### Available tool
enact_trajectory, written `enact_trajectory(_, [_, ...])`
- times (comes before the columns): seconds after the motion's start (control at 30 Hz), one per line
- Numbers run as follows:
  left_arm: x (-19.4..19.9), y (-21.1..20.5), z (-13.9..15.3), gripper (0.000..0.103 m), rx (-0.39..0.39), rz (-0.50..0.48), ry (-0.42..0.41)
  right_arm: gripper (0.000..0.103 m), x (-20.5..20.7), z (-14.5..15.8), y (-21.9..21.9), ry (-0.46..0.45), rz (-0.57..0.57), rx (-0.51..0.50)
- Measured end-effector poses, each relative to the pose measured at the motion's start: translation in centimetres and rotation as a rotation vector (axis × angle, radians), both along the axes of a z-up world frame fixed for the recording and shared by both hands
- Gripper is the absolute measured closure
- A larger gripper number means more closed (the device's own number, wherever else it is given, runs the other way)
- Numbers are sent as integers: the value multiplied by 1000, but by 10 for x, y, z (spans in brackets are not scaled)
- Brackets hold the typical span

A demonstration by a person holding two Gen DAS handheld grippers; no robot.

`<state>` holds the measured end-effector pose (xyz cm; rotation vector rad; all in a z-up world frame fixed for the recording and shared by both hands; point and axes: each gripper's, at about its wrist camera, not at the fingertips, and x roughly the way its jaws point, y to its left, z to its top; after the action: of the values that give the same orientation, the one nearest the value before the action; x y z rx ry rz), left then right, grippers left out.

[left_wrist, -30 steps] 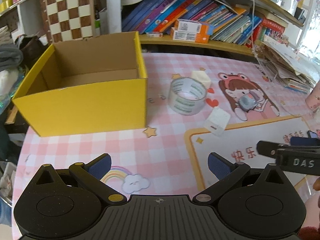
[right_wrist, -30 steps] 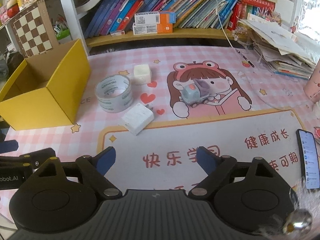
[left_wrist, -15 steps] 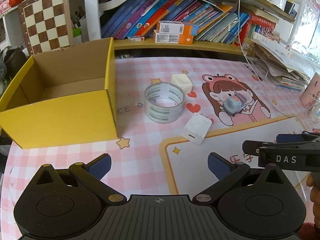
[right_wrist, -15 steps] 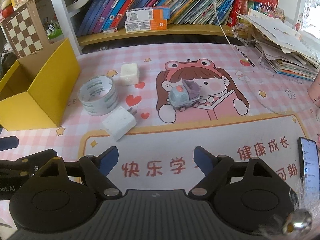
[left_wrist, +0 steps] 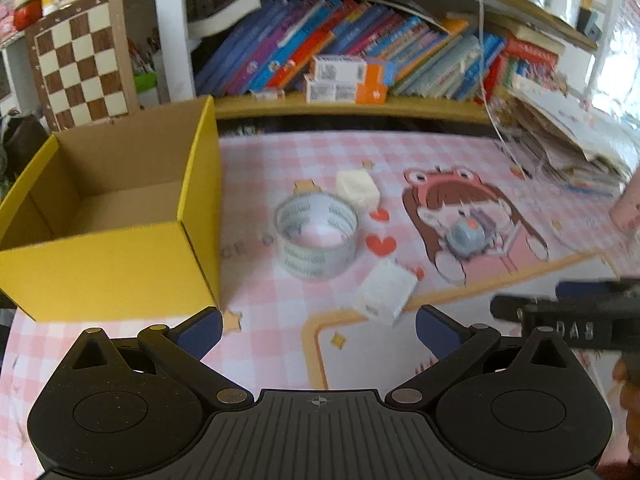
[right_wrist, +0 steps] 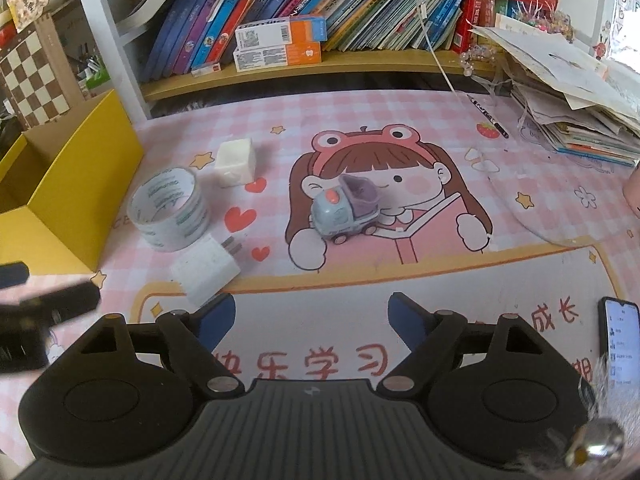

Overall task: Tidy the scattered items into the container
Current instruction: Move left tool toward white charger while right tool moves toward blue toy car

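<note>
An empty yellow cardboard box (left_wrist: 100, 264) (right_wrist: 72, 184) stands open at the left of the pink mat. Right of it lie a clear tape roll (left_wrist: 316, 236) (right_wrist: 170, 214), a cream cube (left_wrist: 357, 189) (right_wrist: 235, 162), a white plug adapter (left_wrist: 385, 292) (right_wrist: 205, 270) and a grey toy truck (left_wrist: 466, 236) (right_wrist: 346, 212). My left gripper (left_wrist: 318, 330) is open and empty, just short of the adapter and tape. My right gripper (right_wrist: 312, 314) is open and empty, in front of the toy truck, with the adapter by its left finger.
A bookshelf of books (right_wrist: 360, 4) runs along the back. A paper stack (right_wrist: 572, 100) sits at the right, a chessboard (left_wrist: 80, 64) behind the box. A phone (right_wrist: 620, 344) lies at the near right. The other gripper shows at each view's edge (left_wrist: 568, 320) (right_wrist: 36, 312).
Both grippers have moved forward toward the items, and the left one has swung right, so the box sits further left. Both stay open; nothing has been picked up.
</note>
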<state>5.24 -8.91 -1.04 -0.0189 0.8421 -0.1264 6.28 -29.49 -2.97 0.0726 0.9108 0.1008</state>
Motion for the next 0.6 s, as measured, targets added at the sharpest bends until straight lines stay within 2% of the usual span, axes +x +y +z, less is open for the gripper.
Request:
enact_trajectory(0.17, [6,-1,0,0,-46,33,-2,19,8,-2,-8,5,-1,0])
enact_trajectory(0.6, [8,-34,-11,0,6,-41,1,18,27,-11,-20,20,25,-33])
